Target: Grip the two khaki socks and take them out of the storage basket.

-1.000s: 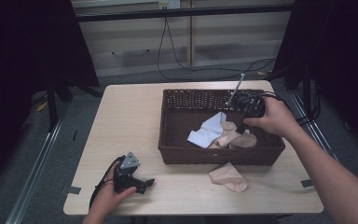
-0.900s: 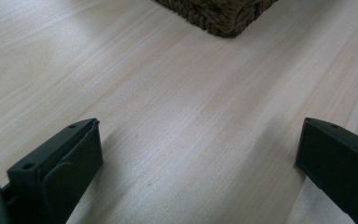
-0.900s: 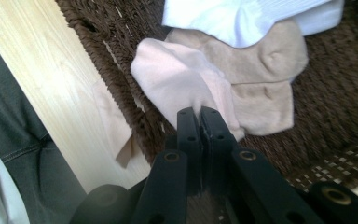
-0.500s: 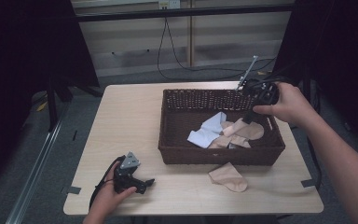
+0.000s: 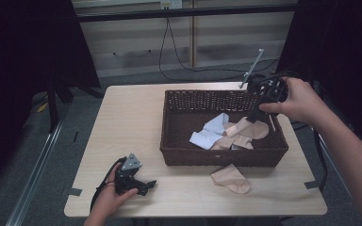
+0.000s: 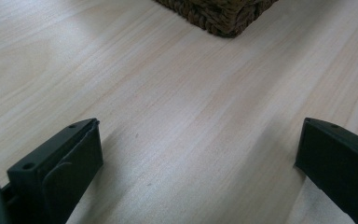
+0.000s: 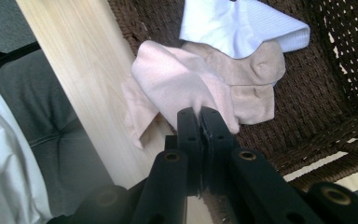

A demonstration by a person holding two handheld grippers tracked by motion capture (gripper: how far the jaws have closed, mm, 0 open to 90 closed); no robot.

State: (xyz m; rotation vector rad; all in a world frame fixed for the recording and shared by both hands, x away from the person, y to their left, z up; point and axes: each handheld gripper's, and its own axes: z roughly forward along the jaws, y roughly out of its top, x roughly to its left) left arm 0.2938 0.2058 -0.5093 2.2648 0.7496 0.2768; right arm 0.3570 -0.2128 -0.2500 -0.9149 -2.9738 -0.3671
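A dark wicker basket (image 5: 169, 127) stands on the right half of the table. Above its right end my right gripper (image 5: 256, 114) is shut on a pale pink sock (image 5: 245, 126), which hangs from the jaws down toward the pile. In the right gripper view the closed tips (image 7: 199, 114) pinch that sock (image 7: 177, 79) over the basket rim. Below it lie a white sock (image 7: 242, 25) and a beige sock (image 7: 256, 79). My left gripper (image 5: 143, 184) rests on the table at the front left, open (image 6: 198, 154) with bare wood between its jaws.
Another beige sock (image 5: 231, 179) lies on the table just in front of the basket. A corner of the basket (image 6: 223, 14) shows beyond the left gripper. A cable and a thin rod (image 5: 252, 66) rise behind the right hand.
My right gripper has risen and drawn back toward the basket's far right corner, pulling the pink sock up from the pile. The left gripper has stayed put.
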